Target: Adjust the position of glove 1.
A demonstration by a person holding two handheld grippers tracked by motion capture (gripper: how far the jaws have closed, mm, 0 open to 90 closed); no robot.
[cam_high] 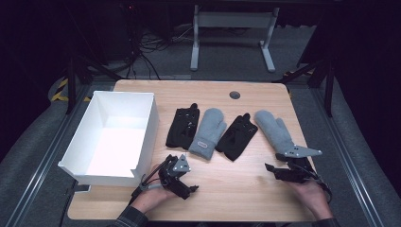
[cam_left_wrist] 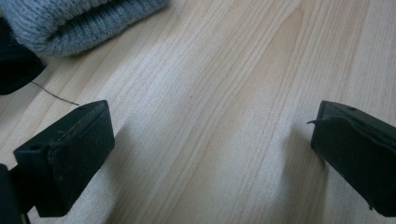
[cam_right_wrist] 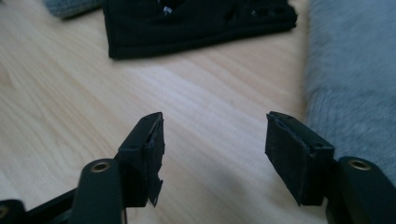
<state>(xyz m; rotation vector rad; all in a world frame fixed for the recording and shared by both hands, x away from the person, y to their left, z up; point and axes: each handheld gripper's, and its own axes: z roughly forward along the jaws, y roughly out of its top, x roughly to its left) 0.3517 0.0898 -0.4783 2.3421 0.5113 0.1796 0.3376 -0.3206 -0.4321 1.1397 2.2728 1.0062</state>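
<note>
well, my right claw (cam_high: 276, 171), jaws apart and empty, sits just short of the cuff of the right-hand grey mitten (cam_high: 274, 129), whose long axis runs away up the surface (cam_high: 236, 189).

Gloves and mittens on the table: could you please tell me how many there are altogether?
4, in a row right of the white box: black glove, grey mitten, second black glove, second grey mitten nearest the right gripper. None looks hidden.

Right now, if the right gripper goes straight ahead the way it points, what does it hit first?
Bare table first, then probably the black glove lying ahead. The grey mitten sits just off the right gripper's line; depth is hard to judge.
</note>
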